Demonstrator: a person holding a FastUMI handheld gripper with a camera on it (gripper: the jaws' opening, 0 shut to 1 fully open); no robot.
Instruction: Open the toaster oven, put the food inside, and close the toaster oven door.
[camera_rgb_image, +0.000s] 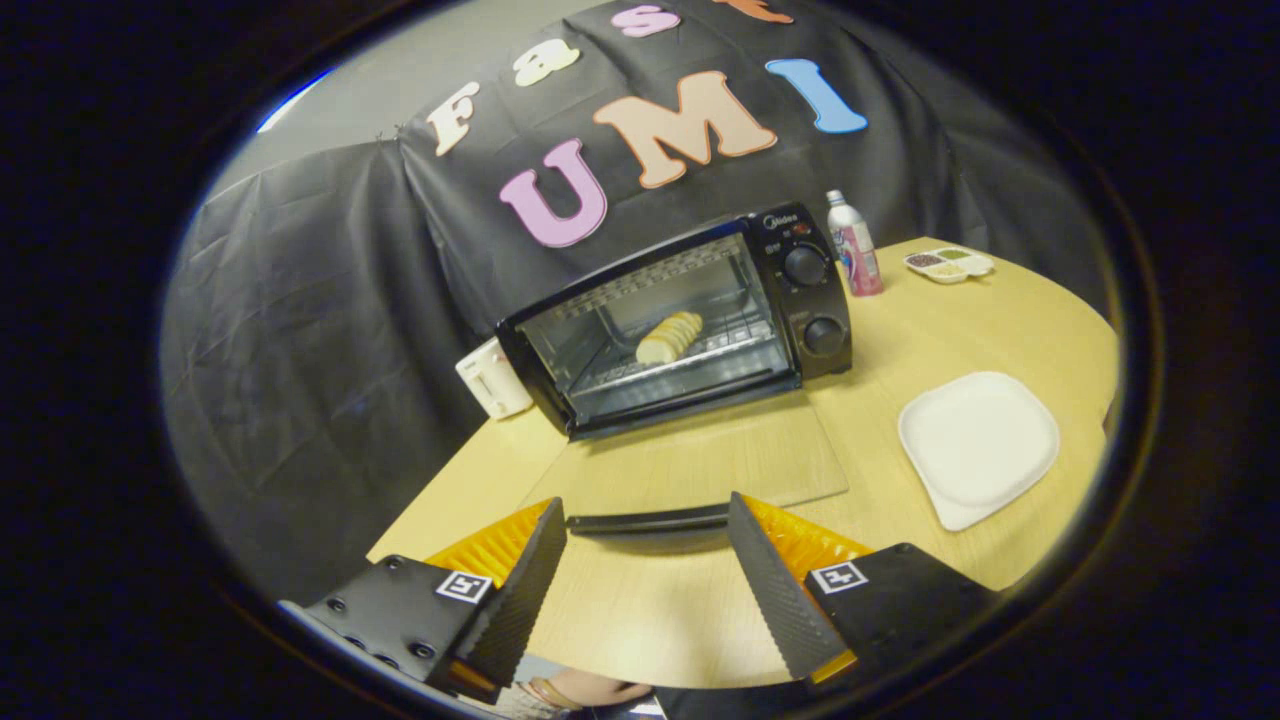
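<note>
toaster oven (690, 325) open on the desk (1000, 330), door (700, 460) folded flat, food (669, 337) already on the rack inside. only closing left. tongs (648, 560) spread, pinching nothing, flanking the door handle (648, 521).

Dim, soft light; strong fisheye warp

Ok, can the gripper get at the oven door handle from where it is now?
Probably yes. The gripper is open, and the door handle lies between its fingers, at the front edge of the lowered oven door. Nothing sits between them, so lifting the door shut looks unobstructed. The bread is already inside.
</note>
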